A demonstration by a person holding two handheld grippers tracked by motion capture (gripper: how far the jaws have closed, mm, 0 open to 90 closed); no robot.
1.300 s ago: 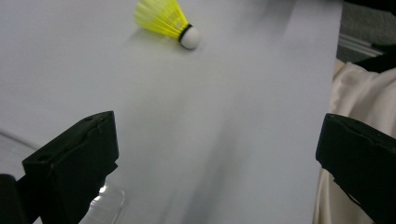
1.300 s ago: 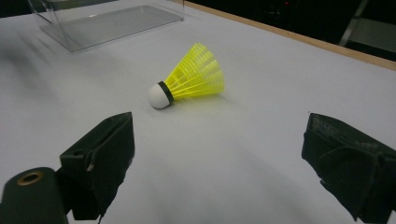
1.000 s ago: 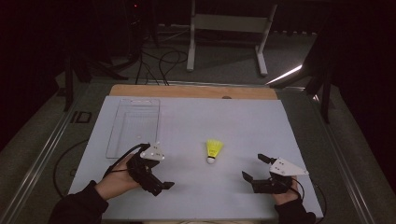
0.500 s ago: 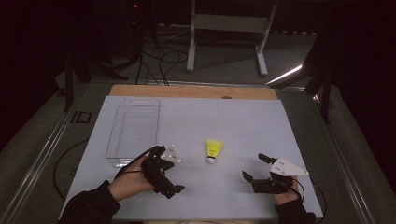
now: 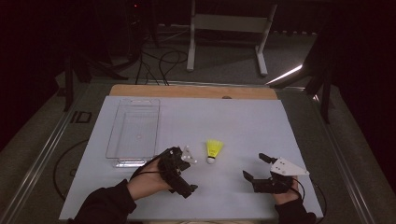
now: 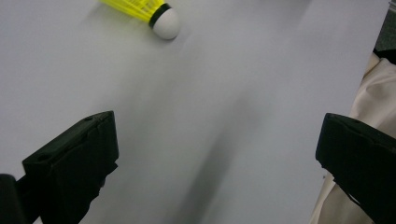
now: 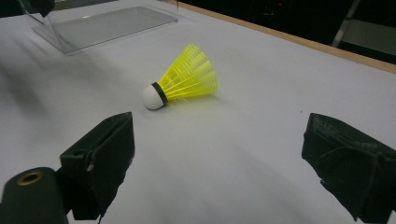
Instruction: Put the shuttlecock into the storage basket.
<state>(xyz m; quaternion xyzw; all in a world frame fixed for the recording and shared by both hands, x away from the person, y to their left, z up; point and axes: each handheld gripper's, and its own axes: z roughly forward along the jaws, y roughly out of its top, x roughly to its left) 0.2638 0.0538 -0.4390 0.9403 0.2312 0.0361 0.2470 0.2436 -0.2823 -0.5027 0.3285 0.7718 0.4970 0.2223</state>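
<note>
A yellow shuttlecock (image 5: 214, 150) with a white cork lies on its side on the white sheet (image 5: 233, 121), cork toward the person. My left gripper (image 5: 184, 170) is open just left of it and a little nearer the person, jaws wide apart. In the left gripper view the shuttlecock (image 6: 154, 11) lies at the top edge, beyond the open left gripper (image 6: 215, 154). My right gripper (image 5: 255, 166) rests open to the right of the shuttlecock. The right gripper view has the shuttlecock (image 7: 187, 81) ahead of the open right gripper (image 7: 219, 158), with nothing between the jaws.
A clear plastic tray (image 5: 134, 106) stands at the left back of the sheet, seen too as the tray (image 7: 102, 21) in the right gripper view. A wooden strip (image 5: 191, 91) borders the far edge. Pale cloth (image 6: 373, 93) shows past the sheet's near edge.
My left gripper has moved right toward the shuttlecock and turned, its jaws now beside it. The right gripper and the shuttlecock have stayed put.
</note>
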